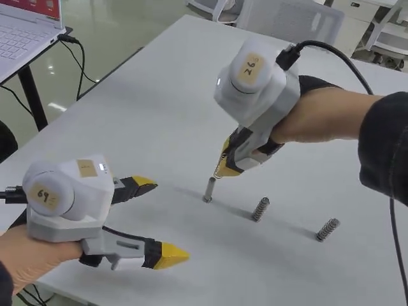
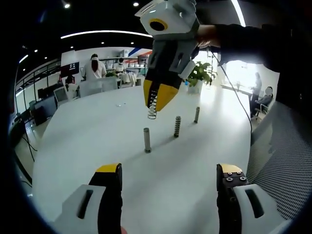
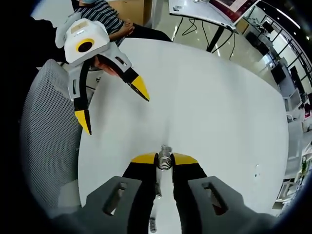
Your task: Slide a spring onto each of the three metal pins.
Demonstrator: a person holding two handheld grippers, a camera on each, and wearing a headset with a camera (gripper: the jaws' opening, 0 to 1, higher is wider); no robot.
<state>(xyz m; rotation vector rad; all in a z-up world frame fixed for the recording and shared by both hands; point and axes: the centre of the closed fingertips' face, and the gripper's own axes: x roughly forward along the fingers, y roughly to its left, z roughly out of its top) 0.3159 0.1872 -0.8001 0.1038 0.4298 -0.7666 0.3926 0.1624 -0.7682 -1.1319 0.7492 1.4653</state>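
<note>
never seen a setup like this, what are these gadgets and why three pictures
These are hand-held two-jaw grippers worked by a person, no robot arm. One picture comes from a headset camera looking down; the round ones come from cameras riding on each gripper. On the white table stand one bare pin and two upright springs, seemingly already on pins. The right gripper pinches a spring just above the bare pin. The left gripper is open, holding nothing.

laptop (image 1: 22, 29) cut off at the edge, spring (image 3: 165, 157) half hidden between right hand-held gripper (image 3: 165, 161) jaws
</note>
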